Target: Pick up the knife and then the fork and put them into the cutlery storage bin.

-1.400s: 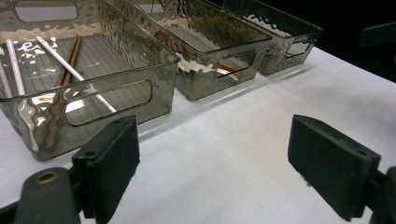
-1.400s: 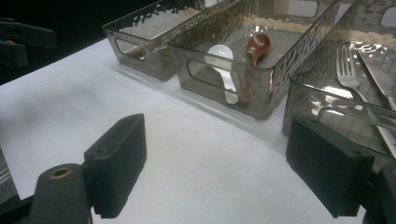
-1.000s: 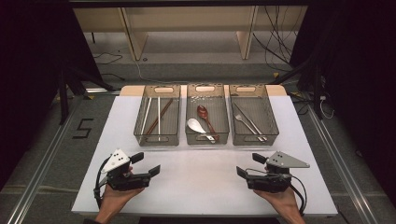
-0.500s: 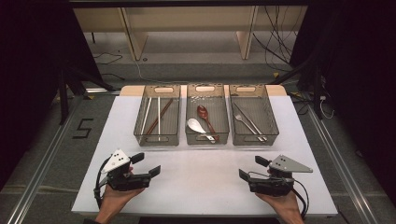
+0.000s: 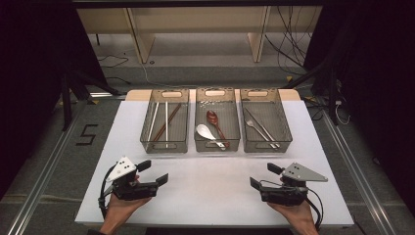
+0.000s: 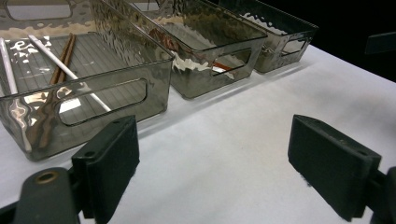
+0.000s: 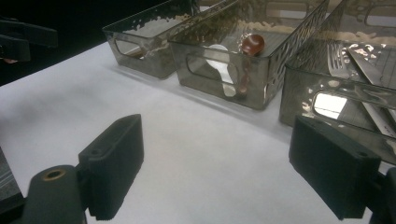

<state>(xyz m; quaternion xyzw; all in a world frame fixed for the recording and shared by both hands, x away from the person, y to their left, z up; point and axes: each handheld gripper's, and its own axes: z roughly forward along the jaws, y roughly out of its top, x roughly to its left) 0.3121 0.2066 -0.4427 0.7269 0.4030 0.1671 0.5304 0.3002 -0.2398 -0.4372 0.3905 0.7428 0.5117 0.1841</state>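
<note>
At the bottom of the high view, the left gripper (image 5: 155,172) sits lower left and the right gripper (image 5: 262,176) lower right, each held in a hand above the white table (image 5: 210,186). Both have their jaws spread wide with nothing between them, as both gripper views confirm. Beyond them, mid-frame, three smoky plastic bins stand side by side. The left bin (image 5: 165,147) holds chopsticks (image 5: 165,122). The middle bin (image 5: 217,147) holds a white spoon (image 5: 205,132) and a brown spoon (image 5: 213,118). The right bin (image 5: 266,147) holds a fork (image 5: 258,129) and other metal cutlery.
</note>
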